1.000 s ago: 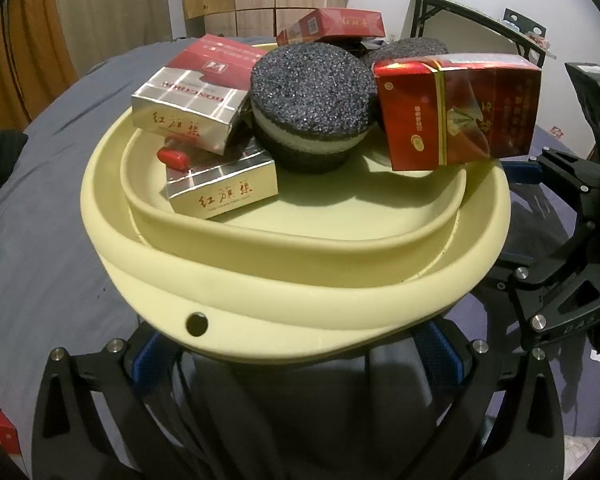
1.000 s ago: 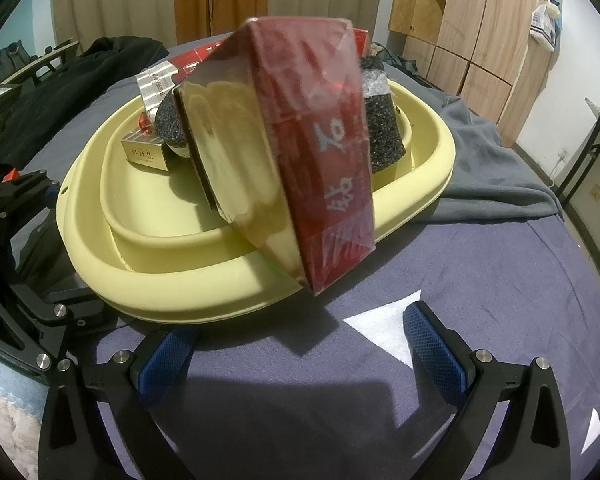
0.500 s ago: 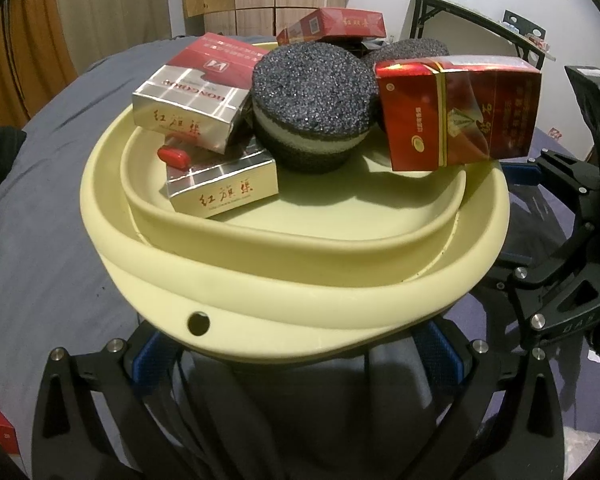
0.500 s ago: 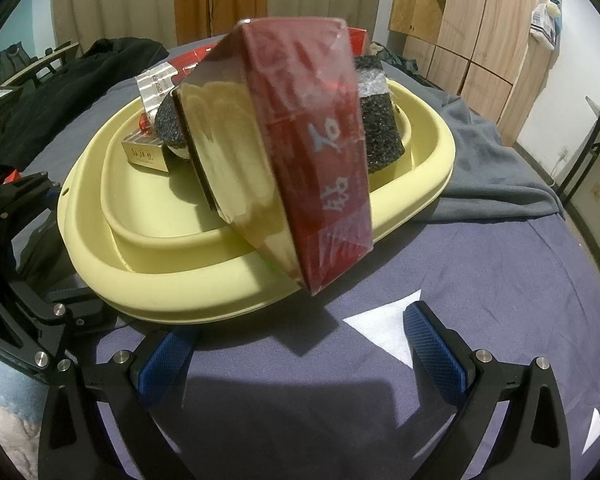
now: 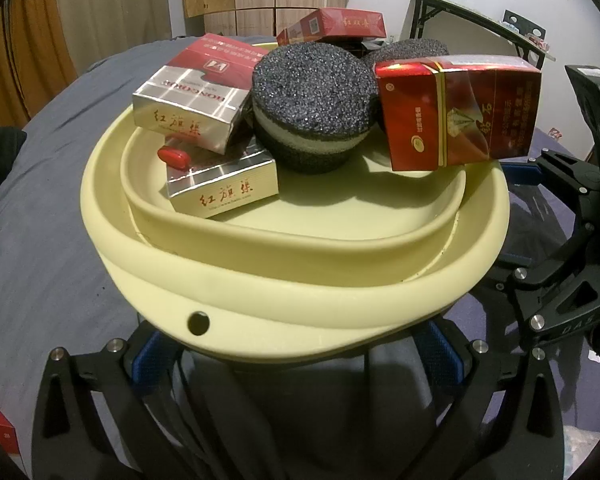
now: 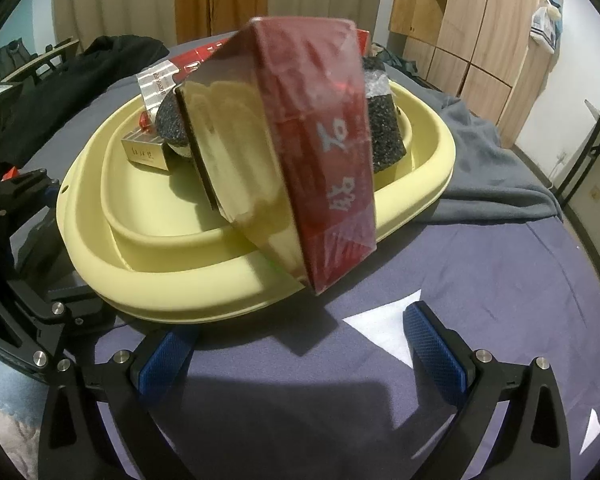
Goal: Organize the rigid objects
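Down on the blue-grey bed sheet (image 5: 40, 240), looking at a pale yellow oval collapsible plastic basin (image 5: 260, 300), and crowded in there! Counting off two silver-and-red cardboard cigarette packs at its left side, the upper one (image 5: 196, 96) lying tilted across the lower one (image 5: 224, 188), with a small red oval capsule (image 5: 174, 157) resting on the lower one. Spotting just beside them a round black sponge with a white middle layer (image 5: 312, 96), plus a second round black sponge (image 5: 412, 50) behind it and a flat red pack (image 5: 336, 26) at the far rim.

Now to the main item: seeing the dark red glossy cigarette pack (image 5: 456, 112) at the basin's right side, tilted, up against the sponges, its low end out at the rim. Cannot tell whether actually resting on that rim.

Checking the right tongs (image 6: 300, 344): spread wide, blue pads (image 6: 436, 344) well apart, gripping nothing, low over the sheet and just short of that pack. Same for the left tongs (image 5: 296, 356): splayed wide at the basin's near side, tips tucked under the overhanging rim, clamped on nothing; cannot tell whether touching the rim.

Noting a white paper scrap (image 6: 384, 328) on the sheet near the right tips, a rumpled grey blanket (image 6: 480, 168) beyond the basin, and wooden wardrobe doors (image 6: 480, 20) at the back.
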{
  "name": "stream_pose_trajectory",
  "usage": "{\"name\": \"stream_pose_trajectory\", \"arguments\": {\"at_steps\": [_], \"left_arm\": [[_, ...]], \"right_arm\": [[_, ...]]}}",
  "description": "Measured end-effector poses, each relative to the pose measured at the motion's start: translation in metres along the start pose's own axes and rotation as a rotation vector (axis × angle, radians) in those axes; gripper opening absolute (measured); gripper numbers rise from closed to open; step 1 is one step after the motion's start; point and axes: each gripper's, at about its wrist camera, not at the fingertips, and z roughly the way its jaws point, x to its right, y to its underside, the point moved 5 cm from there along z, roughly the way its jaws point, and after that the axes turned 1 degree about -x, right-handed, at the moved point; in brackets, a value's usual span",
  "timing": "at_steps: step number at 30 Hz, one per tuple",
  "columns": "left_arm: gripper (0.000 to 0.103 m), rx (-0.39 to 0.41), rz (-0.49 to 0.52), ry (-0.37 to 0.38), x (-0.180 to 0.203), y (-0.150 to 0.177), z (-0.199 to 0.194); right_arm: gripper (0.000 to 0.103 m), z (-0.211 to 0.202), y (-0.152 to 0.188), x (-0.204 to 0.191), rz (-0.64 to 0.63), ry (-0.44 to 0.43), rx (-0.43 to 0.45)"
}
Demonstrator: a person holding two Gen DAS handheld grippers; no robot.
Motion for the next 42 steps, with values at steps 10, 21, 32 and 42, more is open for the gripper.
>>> {"name": "stream_pose_trajectory", "arguments": {"at_steps": [10,21,32,42], "left_arm": [[0.103,0.0,0.001,-0.001,-0.0001,-0.0001,-0.0003],[0.103,0.001,0.002,-0.001,-0.0006,-0.0003,-0.0004],[0.103,0.001,0.002,-0.002,-0.0023,0.0008,-0.0017],[0.103,0.001,0.003,-0.002,-0.0009,-0.0003,-0.0006]], "right_arm": [[0.103,0.0004,0.0009,-0.0026,-0.002,0.001,-0.001],[0.103,0.0017,0.0014,-0.0041,-0.003,0.003,-0.001],[0.103,0.0004,0.0009,-0.0049,-0.003,0.002,-0.001],[0.103,0.0002,0.0012,-0.0052,-0.006,0.005,0.0]]}}
